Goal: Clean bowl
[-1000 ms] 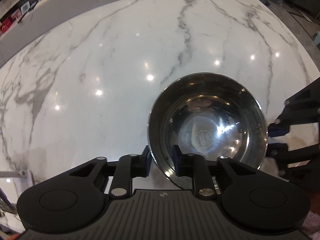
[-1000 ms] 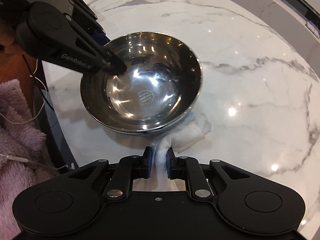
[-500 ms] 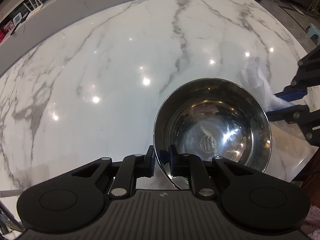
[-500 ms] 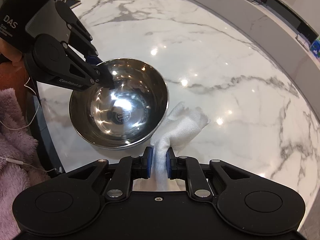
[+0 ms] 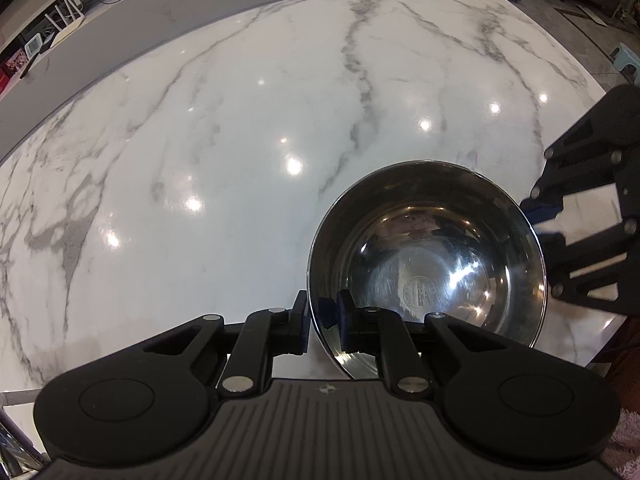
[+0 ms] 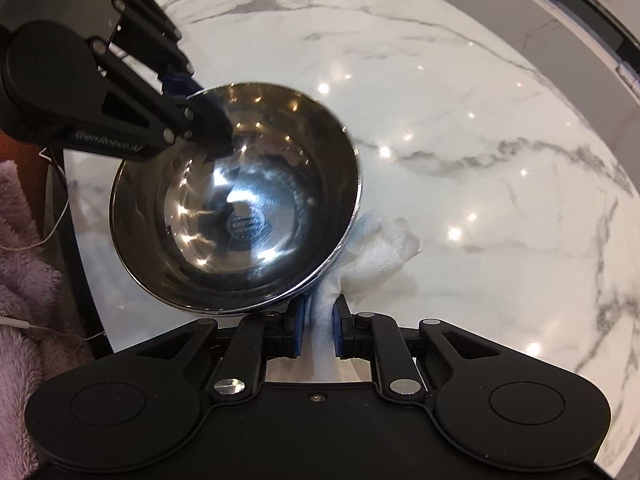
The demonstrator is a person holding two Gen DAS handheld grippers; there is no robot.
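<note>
A shiny steel bowl (image 5: 428,256) is held tilted above the white marble table (image 5: 240,140). My left gripper (image 5: 322,316) is shut on the bowl's near rim, one finger inside and one outside. In the right wrist view the bowl (image 6: 236,212) fills the centre, with the left gripper (image 6: 200,120) clamped on its far left rim. My right gripper (image 6: 317,320) is shut on a white cloth (image 6: 372,248), which sticks out past the bowl's right outer wall and touches it. The right gripper (image 5: 544,216) also shows at the right edge of the left wrist view.
A pink fluffy fabric (image 6: 24,280) and a thin white cable (image 6: 52,236) lie off the table's near edge at the left. A grey ledge (image 5: 120,36) borders the table's far side. Floor and furniture lie beyond the table's far right corner (image 5: 580,20).
The bowl has tilted more towards the right gripper and come closer to it. The cloth has moved back against the bowl's outer wall, partly hidden behind the rim.
</note>
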